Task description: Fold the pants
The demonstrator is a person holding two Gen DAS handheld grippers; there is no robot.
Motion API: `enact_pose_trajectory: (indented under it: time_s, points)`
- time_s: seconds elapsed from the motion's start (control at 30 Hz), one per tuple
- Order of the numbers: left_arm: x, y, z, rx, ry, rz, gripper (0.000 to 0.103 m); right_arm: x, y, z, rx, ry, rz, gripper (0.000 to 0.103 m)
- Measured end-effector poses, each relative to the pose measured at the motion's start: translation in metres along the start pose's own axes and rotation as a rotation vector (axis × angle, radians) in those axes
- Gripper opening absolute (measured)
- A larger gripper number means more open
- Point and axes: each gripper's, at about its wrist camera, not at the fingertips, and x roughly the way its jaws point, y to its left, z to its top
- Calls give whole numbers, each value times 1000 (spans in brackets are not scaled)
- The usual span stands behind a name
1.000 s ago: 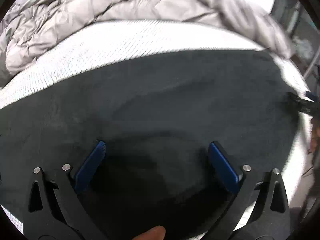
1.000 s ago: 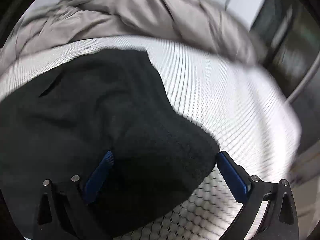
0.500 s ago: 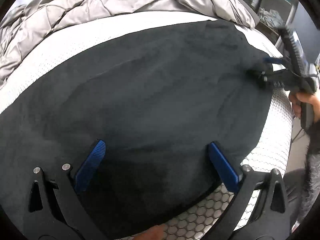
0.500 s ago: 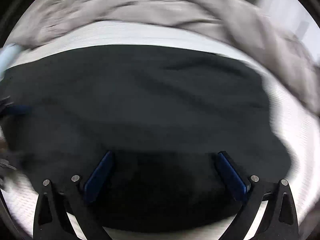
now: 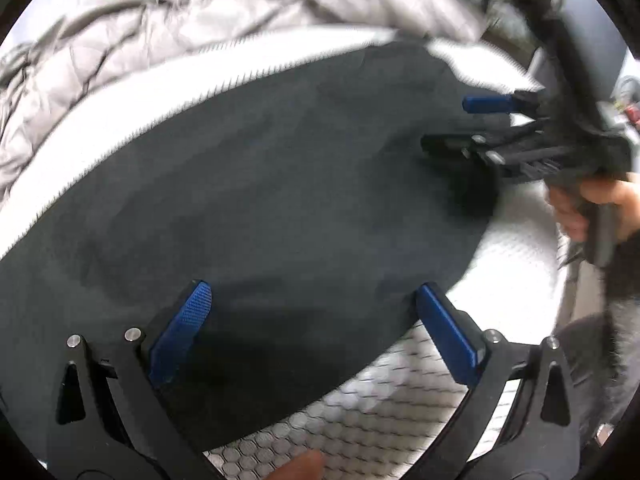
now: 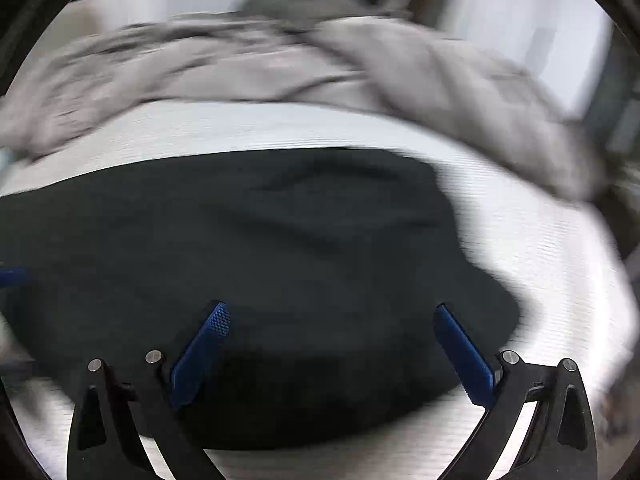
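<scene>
Pants (image 5: 280,184) lie spread flat on the bed (image 5: 400,412), dark fabric directly ahead of and under both grippers. Left gripper (image 5: 312,320): jaws wide apart, nothing between them, near edge of the cloth just below. Right gripper (image 6: 332,344): jaws also wide apart and empty, over the cloth's end. Grey duvet (image 5: 160,40) bunched beyond. Looks like an early stage: the cloth is laid out, possibly legs already doubled, can't tell. Crosswise folds still to do.

Pants (image 5: 280,184) and duvet (image 5: 168,44) on mattress (image 5: 400,412)
</scene>
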Motion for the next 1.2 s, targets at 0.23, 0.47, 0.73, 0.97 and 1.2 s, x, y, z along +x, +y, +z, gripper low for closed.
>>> enact_pose_trajectory:
  time_s: [0.23,0.47,0.73,0.97,1.2]
  points:
    - [-23,63,-42,-117,-8,65,102,30,38,-13,-193,107,-4,103]
    - [-76,153,-120,-321,-66,168,102,37,17,9,-150,130,7,103]
    - [-89,208,-115,-471,-102,160,102,49,140,44,-319,68,191,103]
    - [-79,205,-125,-365,-23,261,102,66,169,48,-407,88,128,103]
    - [-116,199,-147,-437,-81,223,102,67,85,55,-96,122,1,103]
